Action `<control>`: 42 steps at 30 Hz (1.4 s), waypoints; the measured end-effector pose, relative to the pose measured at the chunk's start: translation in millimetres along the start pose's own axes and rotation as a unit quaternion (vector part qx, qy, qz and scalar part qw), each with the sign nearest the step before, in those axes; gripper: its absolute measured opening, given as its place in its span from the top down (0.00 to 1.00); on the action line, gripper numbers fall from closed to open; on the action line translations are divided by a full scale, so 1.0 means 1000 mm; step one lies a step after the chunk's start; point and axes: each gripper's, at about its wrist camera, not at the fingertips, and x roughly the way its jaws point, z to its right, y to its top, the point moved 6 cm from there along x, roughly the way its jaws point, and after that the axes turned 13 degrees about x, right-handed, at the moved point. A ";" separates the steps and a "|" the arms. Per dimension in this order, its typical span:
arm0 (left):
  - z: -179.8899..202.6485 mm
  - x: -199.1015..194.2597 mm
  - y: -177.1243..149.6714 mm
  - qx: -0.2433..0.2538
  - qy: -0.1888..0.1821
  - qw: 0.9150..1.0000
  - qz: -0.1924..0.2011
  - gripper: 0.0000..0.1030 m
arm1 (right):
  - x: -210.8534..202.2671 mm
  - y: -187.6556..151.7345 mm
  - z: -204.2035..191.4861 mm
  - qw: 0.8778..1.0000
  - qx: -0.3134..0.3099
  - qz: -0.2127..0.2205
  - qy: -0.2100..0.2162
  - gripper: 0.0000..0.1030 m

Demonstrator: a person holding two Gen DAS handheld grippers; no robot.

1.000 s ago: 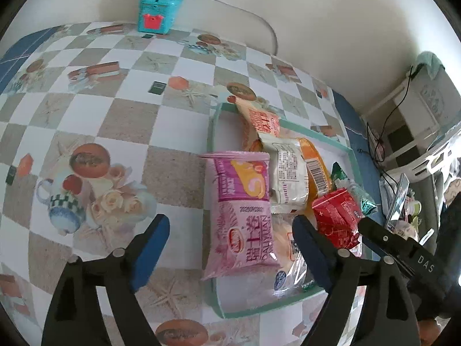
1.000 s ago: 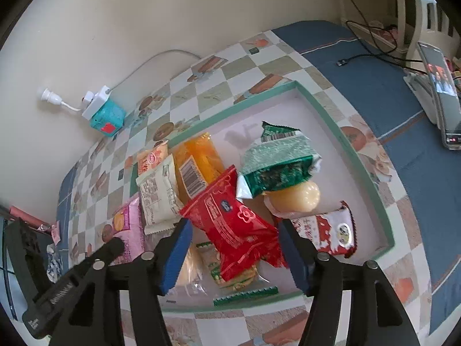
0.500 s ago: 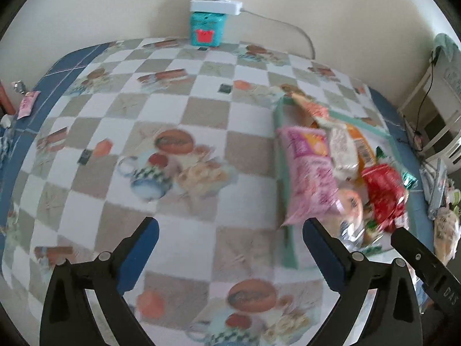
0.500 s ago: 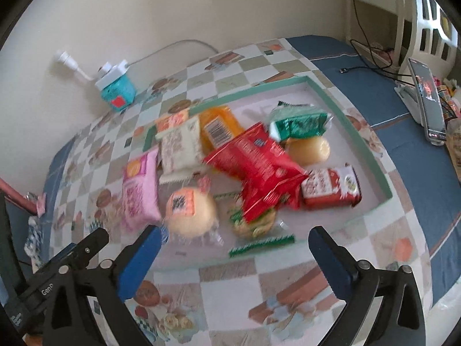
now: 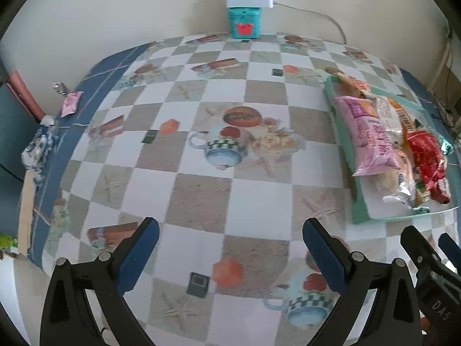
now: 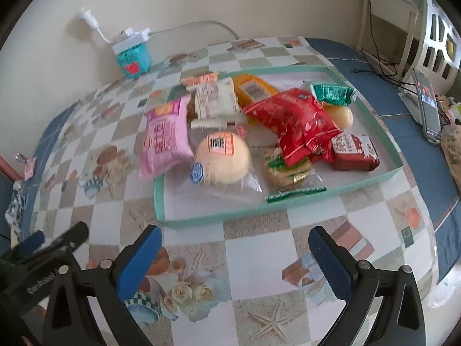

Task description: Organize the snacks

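Shallow mint-green cardboard tray (image 6: pixel 396 170) sits on the checkered printed tablecloth (image 5: pixel 201 190). Pink snack packet (image 6: pixel 165 138) overhangs the tray's left wall; round pale bun in clear wrap (image 6: pixel 222 158) just right of it. Red foil packet (image 6: pixel 294 121) lies mid-tray — green foil packet (image 6: pixel 332 93) behind it. Teal box with white power strip on top (image 5: pixel 245 20) at the wall, behind all.

The bench (image 5: pixel 201 196) is bare at 12 o'clock ahead of the left gripper; the full tray (image 5: pixel 360 216) blocks 2 o'clock.

Both views are evenly lit by soft daylight; shadows are faint. Straight lines are bowed by fisheye distortion, and the corners are vignetted black. Slight motion blur is seen on the snack packets (image 6: pixel 291 121) and tablecloth (image 5: pixel 201 190).
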 end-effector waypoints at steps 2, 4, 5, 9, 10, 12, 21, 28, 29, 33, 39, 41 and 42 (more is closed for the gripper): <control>-0.003 0.000 -0.002 0.001 0.015 1.000 -0.008 0.03 | 0.001 -0.003 0.000 1.000 -0.003 0.002 -0.006 0.00; -0.003 0.002 -0.003 0.010 0.034 0.999 -0.015 0.03 | 0.003 -0.005 0.001 1.000 -0.005 0.005 -0.011 0.00; -0.003 0.002 -0.003 0.014 0.036 0.999 -0.015 0.03 | 0.003 -0.005 0.001 1.000 -0.005 0.006 -0.013 0.00; -0.003 0.003 -0.004 0.021 0.031 0.999 -0.017 0.03 | 0.006 -0.007 0.001 1.000 -0.010 0.009 -0.019 0.00; -0.003 0.004 -0.004 0.023 0.031 0.999 -0.019 0.03 | 0.007 -0.008 0.002 1.000 -0.010 0.008 -0.019 0.00; -0.002 0.005 -0.004 0.024 0.032 0.999 -0.022 0.03 | 0.007 -0.009 0.002 1.000 -0.010 0.008 -0.019 0.00; -0.004 0.012 -0.005 0.023 0.025 0.999 -0.033 0.03 | 0.012 -0.011 0.001 1.000 -0.014 0.006 -0.023 0.00; -0.008 0.015 -0.005 0.021 0.022 0.999 -0.038 0.03 | 0.013 -0.013 0.000 1.000 -0.019 0.005 -0.024 0.00; -0.009 0.016 -0.006 0.020 0.020 0.999 -0.038 0.03 | 0.013 -0.014 0.000 0.999 -0.020 0.003 -0.024 0.00; -0.010 0.018 -0.006 0.018 0.016 0.999 -0.042 0.03 | 0.013 -0.014 -0.001 0.999 -0.022 0.004 -0.026 0.00; -0.011 0.020 -0.007 0.019 0.014 0.999 -0.047 0.03 | 0.014 -0.014 0.000 0.999 -0.022 0.003 -0.028 0.00; -0.011 0.020 -0.008 0.019 0.013 0.999 -0.049 0.03 | 0.014 -0.014 0.000 0.999 -0.022 0.003 -0.028 0.00; -0.011 0.020 -0.008 0.018 0.012 0.999 -0.049 0.03 | 0.013 -0.014 0.000 0.999 -0.022 0.003 -0.028 0.00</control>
